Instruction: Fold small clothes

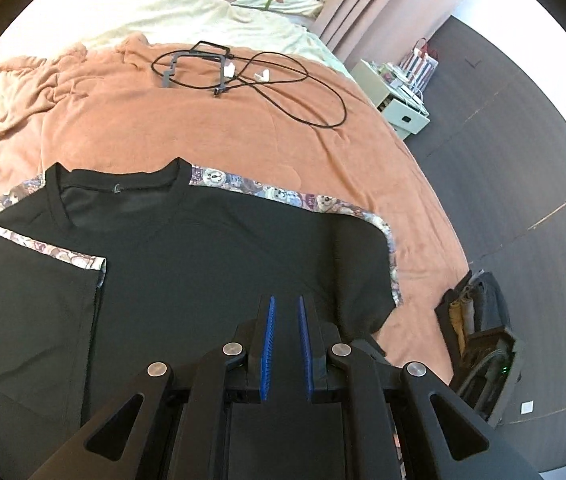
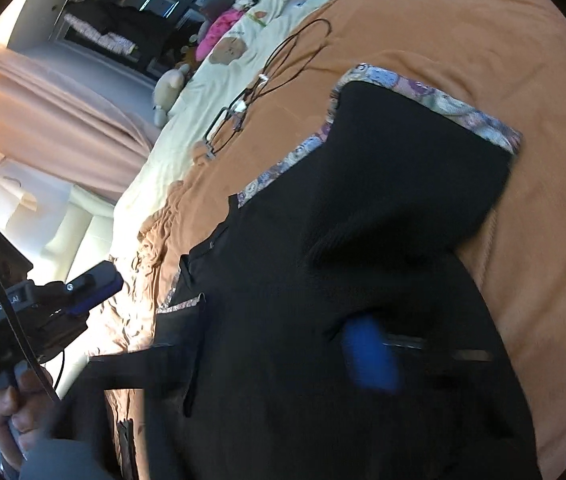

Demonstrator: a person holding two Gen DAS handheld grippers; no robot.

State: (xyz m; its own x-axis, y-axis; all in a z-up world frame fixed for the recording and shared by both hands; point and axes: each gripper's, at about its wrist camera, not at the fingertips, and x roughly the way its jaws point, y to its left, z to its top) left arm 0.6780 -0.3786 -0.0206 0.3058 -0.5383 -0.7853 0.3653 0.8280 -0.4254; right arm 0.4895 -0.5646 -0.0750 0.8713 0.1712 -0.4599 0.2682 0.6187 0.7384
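Left wrist view: black shirt [image 1: 187, 248] lies flat, neck up, on an orange blanket [image 1: 243, 132] over the bed [image 1: 123, 12]. Printed trim runs along both shoulders. The sleeve at picture left is folded in over the body; the other sleeve lies spread out. Left hand-held gripper [image 1: 286, 316] hangs over the lower middle of the shirt, blue pads nearly pressed together, nothing between them. Beyond the collar a black cable [image 1: 303, 92] lies looped on the blanket. Only this view shows the floor [image 1: 523, 160] and a white cabinet [image 1: 399, 108] beside the bed.

Right wrist view: same shirt [image 2: 343, 280], seen from its side, with one sleeve puffed up off the blanket. Right hand-held gripper [image 2: 371, 354] is badly blurred; one blue pad shows over the shirt fabric, the other finger is lost against the black cloth. Jaws read as spread wide; no cloth is seen pinched. Only this view shows the left hand-held gripper [image 2: 83, 296] from outside, held by a hand [image 2: 15, 408] off the shirt's edge, and the curtains [image 2: 55, 104].
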